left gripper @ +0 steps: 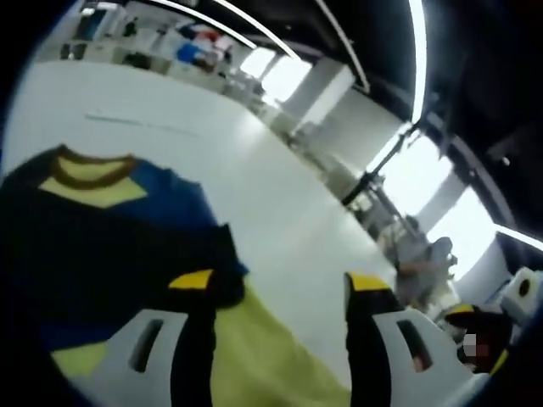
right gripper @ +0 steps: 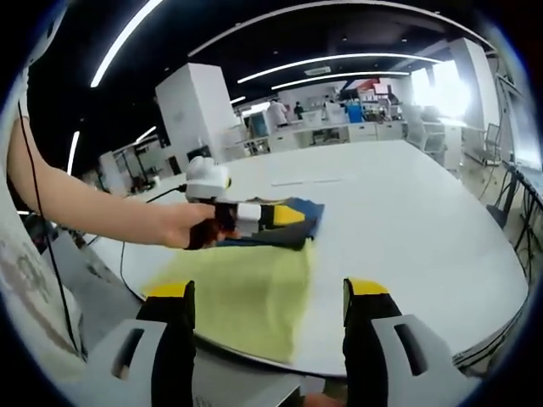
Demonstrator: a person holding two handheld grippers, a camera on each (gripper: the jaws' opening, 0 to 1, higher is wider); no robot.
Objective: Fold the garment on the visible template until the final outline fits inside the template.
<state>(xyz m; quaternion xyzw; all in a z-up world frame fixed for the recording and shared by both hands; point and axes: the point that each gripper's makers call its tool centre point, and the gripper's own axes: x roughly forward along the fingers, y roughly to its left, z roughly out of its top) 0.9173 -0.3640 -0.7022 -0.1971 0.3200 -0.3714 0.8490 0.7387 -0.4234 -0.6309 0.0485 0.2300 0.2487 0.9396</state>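
Left gripper view looks along two black, yellow-tipped jaws standing apart, the left gripper [left gripper: 276,284] open with nothing between its tips. Its left jaw lies over the edge of a dark navy and blue garment with a yellow neck panel and brown collar [left gripper: 93,229], which is bunched on a pale yellow sheet of fabric [left gripper: 254,356] spread on the big white round table [left gripper: 254,195]. I cannot tell whether that jaw touches the cloth. Beyond the table's far edge a person in grey [left gripper: 420,254] sits near bright windows.

Right gripper view shows the right gripper [right gripper: 267,292] held off the near edge of the table, jaws wide apart and empty, framing the yellow sheet, which reaches right to the table's rim. Past the sheet's far edge the folded dark garment lies in a compact bundle, and the left gripper is at it, yellow and white on its body, lying nearly level over the cloth. A bare hand [right gripper: 182,227] wraps the handle, the forearm stretching in straight from the left, a black cable trailing beneath it.
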